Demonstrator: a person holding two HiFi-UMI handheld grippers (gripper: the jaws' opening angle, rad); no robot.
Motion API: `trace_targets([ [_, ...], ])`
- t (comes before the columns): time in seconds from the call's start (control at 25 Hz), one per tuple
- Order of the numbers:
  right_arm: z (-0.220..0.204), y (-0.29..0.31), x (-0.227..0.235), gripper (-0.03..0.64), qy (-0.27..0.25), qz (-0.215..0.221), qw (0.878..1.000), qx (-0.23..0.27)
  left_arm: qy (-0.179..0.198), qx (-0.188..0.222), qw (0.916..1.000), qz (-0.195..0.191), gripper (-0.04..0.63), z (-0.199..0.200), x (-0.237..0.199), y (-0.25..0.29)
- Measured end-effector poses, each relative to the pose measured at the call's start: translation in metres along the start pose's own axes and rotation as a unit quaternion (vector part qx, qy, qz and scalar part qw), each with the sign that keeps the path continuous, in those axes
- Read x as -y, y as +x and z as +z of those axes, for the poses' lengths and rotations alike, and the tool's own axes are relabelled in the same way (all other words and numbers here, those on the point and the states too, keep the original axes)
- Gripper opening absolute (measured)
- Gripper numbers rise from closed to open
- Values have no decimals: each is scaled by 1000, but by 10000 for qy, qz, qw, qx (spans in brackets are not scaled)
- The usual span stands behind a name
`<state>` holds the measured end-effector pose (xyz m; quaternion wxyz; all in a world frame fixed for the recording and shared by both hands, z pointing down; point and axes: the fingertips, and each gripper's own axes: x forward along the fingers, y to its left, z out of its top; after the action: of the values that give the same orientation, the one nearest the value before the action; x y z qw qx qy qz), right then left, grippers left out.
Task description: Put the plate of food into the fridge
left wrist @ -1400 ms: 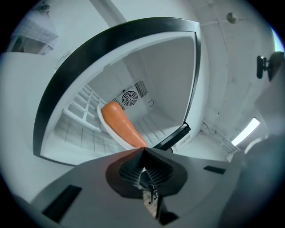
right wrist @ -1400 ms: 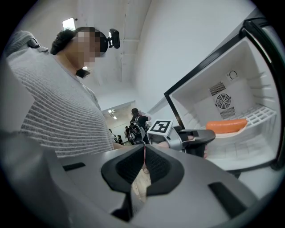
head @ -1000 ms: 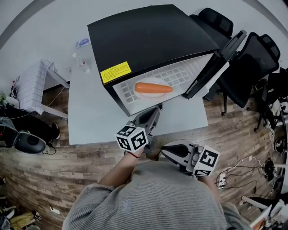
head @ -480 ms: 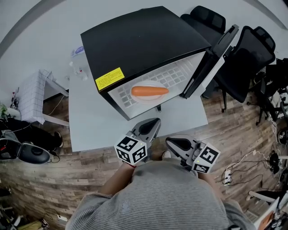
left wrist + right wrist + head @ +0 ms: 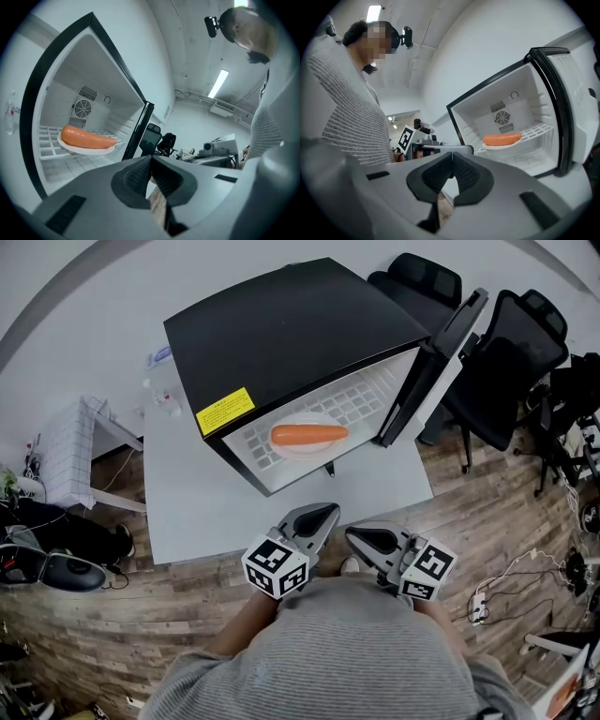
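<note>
A white plate (image 5: 302,448) carrying a long orange piece of food (image 5: 308,435) rests on the wire shelf inside the open black mini fridge (image 5: 291,329). The same plate (image 5: 87,148) and food (image 5: 502,138) show in both gripper views, well ahead of the jaws. My left gripper (image 5: 330,510) hangs at the table's near edge, shut and holding nothing, its pads pressed together (image 5: 151,160). Beside it, off the table and close to my body, my right gripper (image 5: 352,534) is likewise shut and empty (image 5: 452,158).
The fridge door (image 5: 436,357) stands swung open to the right. The fridge sits on a white table (image 5: 187,512) with small bottles (image 5: 161,385) at its far left. Black office chairs (image 5: 511,362) crowd the right; a small side table (image 5: 70,442) stands at the left.
Both grippers have drawn back from the fridge toward my body; the left one moved from the table in front of the fridge to the table's near edge. The plate stayed on the shelf.
</note>
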<state>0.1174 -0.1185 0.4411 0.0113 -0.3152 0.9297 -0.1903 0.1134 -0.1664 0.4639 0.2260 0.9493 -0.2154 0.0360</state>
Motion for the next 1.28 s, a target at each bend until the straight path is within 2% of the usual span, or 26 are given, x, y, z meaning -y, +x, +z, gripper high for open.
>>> trace_targets([
  [0.64,-2,-4,1,14,-279,-194,9993,-125,-42,50,10000,-53,11,3,2,4],
  [1.28,-2,-5,-4,14,-250,-141,9995,-113,-94,34,9999,-52,11,0,5,3],
])
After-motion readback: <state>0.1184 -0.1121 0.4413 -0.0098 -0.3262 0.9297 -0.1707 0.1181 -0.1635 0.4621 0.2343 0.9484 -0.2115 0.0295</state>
